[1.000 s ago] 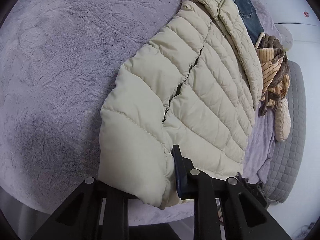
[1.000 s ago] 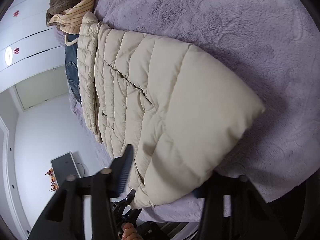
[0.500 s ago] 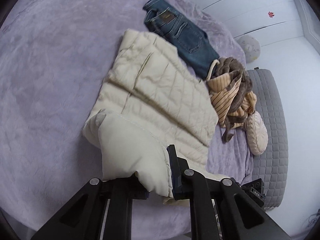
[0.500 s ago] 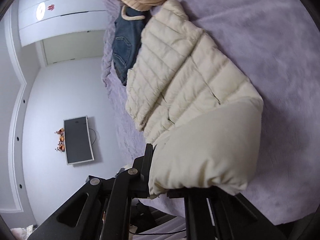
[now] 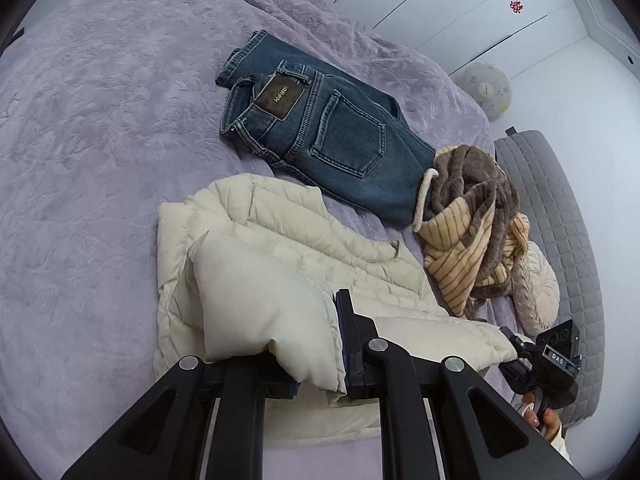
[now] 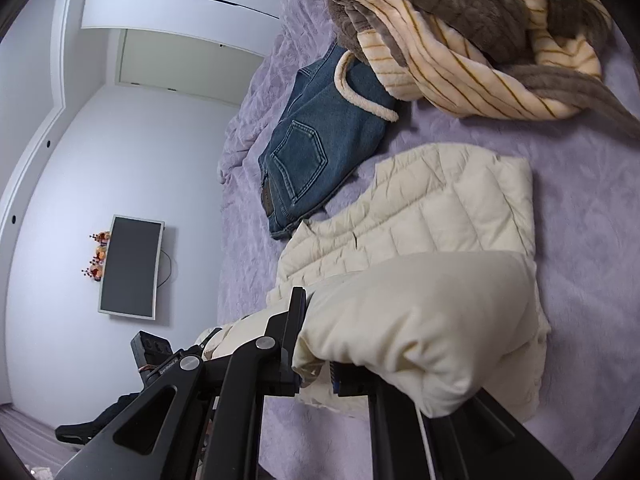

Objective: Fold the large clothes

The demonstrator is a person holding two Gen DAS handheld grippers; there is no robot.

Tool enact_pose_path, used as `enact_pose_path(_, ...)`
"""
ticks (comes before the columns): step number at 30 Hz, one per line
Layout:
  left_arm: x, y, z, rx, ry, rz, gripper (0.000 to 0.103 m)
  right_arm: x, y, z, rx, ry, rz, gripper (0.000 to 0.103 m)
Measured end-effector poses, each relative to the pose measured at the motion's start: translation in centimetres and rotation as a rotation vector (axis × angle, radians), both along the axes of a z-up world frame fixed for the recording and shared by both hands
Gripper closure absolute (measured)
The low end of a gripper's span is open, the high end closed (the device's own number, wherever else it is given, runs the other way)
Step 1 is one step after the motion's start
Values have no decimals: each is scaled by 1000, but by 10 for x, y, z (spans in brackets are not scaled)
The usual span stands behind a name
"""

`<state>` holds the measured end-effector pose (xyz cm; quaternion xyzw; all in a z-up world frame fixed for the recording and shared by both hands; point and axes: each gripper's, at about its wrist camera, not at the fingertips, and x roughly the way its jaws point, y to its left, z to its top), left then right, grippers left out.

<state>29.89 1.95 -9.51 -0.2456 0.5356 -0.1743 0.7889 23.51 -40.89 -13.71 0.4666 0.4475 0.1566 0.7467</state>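
Two hand-held grippers each pinch a corner of the same cream puffer jacket (image 5: 304, 240). The left hand-held gripper (image 5: 316, 356) has its jaws pressed together on a puffy fold of the jacket's near edge, the fabric bulging out between and over the black fingers. The right hand-held gripper (image 6: 320, 368) is likewise clamped on a thick padded fold; its jaws have just been closing, with the jacket between them. From the left wrist view the right hand-held gripper's body shows at the lower right, with a few fingertips of the person's hand (image 5: 540, 420) wrapped round its handle.

The gripped edge is lifted and doubled over the rest of the jacket, which lies flat on the bed (image 5: 100, 140) under a lilac plush cover. Just beyond the jacket, on the same cover, lies a pair of folded blue jeans (image 5: 324, 136), back pocket and leather patch facing up. Touching the jeans' far end is a crumpled heap of brown and cream striped fleece (image 5: 472, 224), near the jacket's collar side. Beside that heap sits a round cream cushion (image 5: 536, 284) against a grey quilted headboard (image 5: 560, 200). In the right wrist view a dark flat screen (image 6: 130, 266) hangs on the white wall past the bed's edge.
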Motion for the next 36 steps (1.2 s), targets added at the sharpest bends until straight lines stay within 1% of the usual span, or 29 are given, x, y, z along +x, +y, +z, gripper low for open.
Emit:
enact_pose_path(4, 32, -4, -29, 49, 30, -1, 87, 47, 5, -13, -61, 19, 19, 92)
enact_pose_path(8, 49, -8, -59, 98, 63, 2, 87, 81, 13, -39, -123, 46, 38, 92)
enact_pose_path(12, 61, -11, -71, 139, 84, 3, 83, 102, 18, -65, -145, 79, 34, 92)
enact_pose_path(13, 63, -12, -72, 148, 91, -4, 78, 105, 18, -69, -147, 87, 32, 92)
enact_pose_path(14, 65, -13, -72, 154, 97, -16, 69, 109, 19, -73, -147, 93, 31, 92)
enact_pose_path(15, 65, -13, -68, 158, 90, -19, 44, 111, 20, -76, -151, 99, 31, 92)
enact_pose_path(16, 63, -12, -62, 169, 64, -7, 23, 113, 20, -76, -159, 108, 29, 91)
enact_pose_path(17, 61, -10, -55, 189, 35, 6, 17, 114, 20, -77, -162, 116, 30, 91)
enact_pose_path(18, 58, -10, -47, 204, 10, 6, 16, 115, 21, -76, -164, 123, 33, 89)
enact_pose_path(19, 56, -9, -41, 216, -3, 1, 16, 115, 20, -75, -168, 126, 35, 86)
enact_pose_path(20, 54, -7, -35, 229, -15, 4, 16, 114, 20, -72, -173, 127, 35, 75)
enact_pose_path(21, 52, -5, -30, 247, -32, 12, 16, 113, 19, -68, -173, 126, 37, 58)
enact_pose_path(22, 50, -3, -25, 267, -47, 20, 16, 111, 18, -63, -171, 117, 39, 49)
enact_pose_path(23, 49, -1, -22, 283, -59, 26, 16, 108, 17, -57, -180, 101, 41, 42)
enact_pose_path(24, 48, 1, -19, 290, -68, 29, 17, 104, 16, -50, -206, 81, 43, 42)
enact_pose_path(25, 47, 2, -18, 287, -78, 31, 29, 100, 15, -42, -252, 60, 41, 42)
enact_pose_path(26, 48, 3, -19, 280, -84, 26, 37, 94, 14, -33, -309, 41, 31, 43)
enact_pose_path(27, 49, 3, -21, 276, -81, 18, 48, 90, 12, -27, -368, 24, 18, 47)
enact_pose_path(28, 52, 1, -26, 280, -78, 11, 51, 87, 12, -24, -427, 15, 15, 69)
enact_pose_path(29, 56, -3, -32, 289, -70, 2, 51, 86, 12, -24, -488, 25, 24, 87)
enact_pose_path(31, 66, -16, -49, 315, -50, -16, 51, 90, 12, -34, -571, 57, 36, 89)
enact_pose_path(34, 87, -29, -79, 375, -29, -15, 51, 101, 9, -60, -593, 96, 40, 90)
enact_pose_path(36, 98, -31, -97, 380, -7, 8, 51, 109, 8, -81, -611, 118, 43, 90)
